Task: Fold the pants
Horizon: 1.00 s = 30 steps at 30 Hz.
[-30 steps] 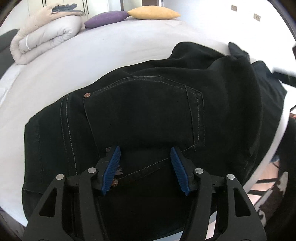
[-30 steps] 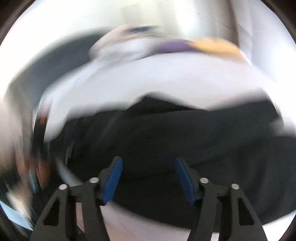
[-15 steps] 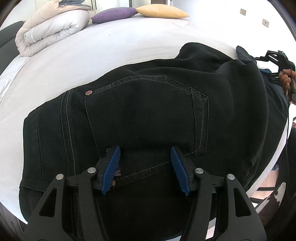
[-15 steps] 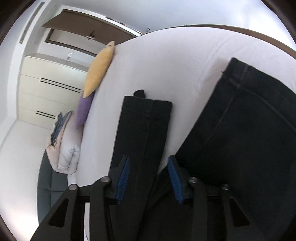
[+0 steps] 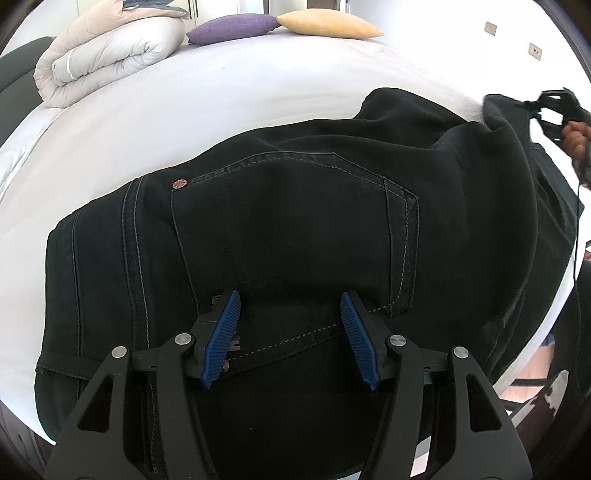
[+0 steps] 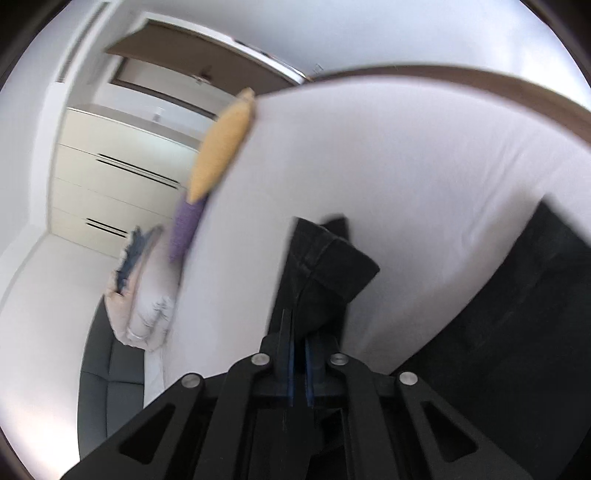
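The black pants point(image 5: 295, 229) lie on the white bed point(image 5: 229, 96), seat and back pocket point(image 5: 288, 218) uppermost in the left wrist view. The waistband end sits toward seven o'clock at the bed's near edge, and the legs run off toward two o'clock. The long axis therefore goes roughly from eight o'clock to two o'clock across that picture.

The right gripper point(image 6: 299, 365) has just closed its jaws, and the blue pads now pinch a leg hem point(image 6: 325, 266), whose cuff stands up and flops to one side. In the left wrist view this same gripper shows at two o'clock, far from the waist. The left gripper point(image 5: 290, 336) hovers over the waistband area just below the pocket; its jaws stand apart with denim beneath them, and the pads do not seem to press on anything.

The step in hand looks like carrying the leg ends over to the waist. To do it well, the hem should probably be lifted only enough to clear the cloth, then drawn along the long axis so the side seams stay parallel. The left gripper would do best pinning the waist to stop it sliding. A thin pinch on one layer could slip.

Beyond the pants lie a rolled duvet point(image 5: 107, 48), a purple cushion point(image 5: 232, 27) and a yellow cushion point(image 5: 328, 24), at about eleven to twelve o'clock.
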Each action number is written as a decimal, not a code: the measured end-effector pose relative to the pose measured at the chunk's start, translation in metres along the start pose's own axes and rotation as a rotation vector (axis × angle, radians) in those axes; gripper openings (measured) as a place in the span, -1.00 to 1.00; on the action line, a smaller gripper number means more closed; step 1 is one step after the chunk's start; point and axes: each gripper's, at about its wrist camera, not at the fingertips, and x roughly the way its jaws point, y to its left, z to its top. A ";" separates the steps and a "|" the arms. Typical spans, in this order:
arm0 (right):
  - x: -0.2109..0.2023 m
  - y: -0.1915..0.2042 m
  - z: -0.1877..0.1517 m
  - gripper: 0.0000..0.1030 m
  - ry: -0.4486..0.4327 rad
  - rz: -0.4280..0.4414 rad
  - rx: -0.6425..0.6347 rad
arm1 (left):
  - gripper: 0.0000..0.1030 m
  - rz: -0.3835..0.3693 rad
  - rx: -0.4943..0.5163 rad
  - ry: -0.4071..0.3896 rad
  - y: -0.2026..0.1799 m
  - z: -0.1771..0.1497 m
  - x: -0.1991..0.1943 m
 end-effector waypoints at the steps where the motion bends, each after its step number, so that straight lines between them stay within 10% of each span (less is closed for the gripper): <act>1: -0.015 0.003 0.001 -0.89 -0.026 0.016 -0.005 | 0.10 -0.003 -0.001 0.004 0.001 0.000 -0.001; 7: -0.126 -0.052 -0.019 -0.90 -0.190 -0.035 0.058 | 0.10 -0.013 0.003 0.021 0.002 0.004 -0.003; 11: -0.138 -0.125 -0.047 -0.90 -0.145 -0.114 0.232 | 0.10 -0.015 0.007 0.043 0.002 0.009 -0.002; 21: -0.135 -0.135 -0.055 -0.47 -0.163 -0.032 0.241 | 0.12 0.022 -0.006 0.074 -0.005 0.015 -0.002; 24: -0.131 -0.133 -0.053 -0.88 -0.158 -0.057 0.216 | 0.13 0.034 -0.004 0.078 -0.007 0.015 -0.001; 30: -0.147 -0.134 -0.059 -0.92 -0.173 -0.065 0.254 | 0.14 0.033 -0.004 0.083 -0.010 0.018 0.001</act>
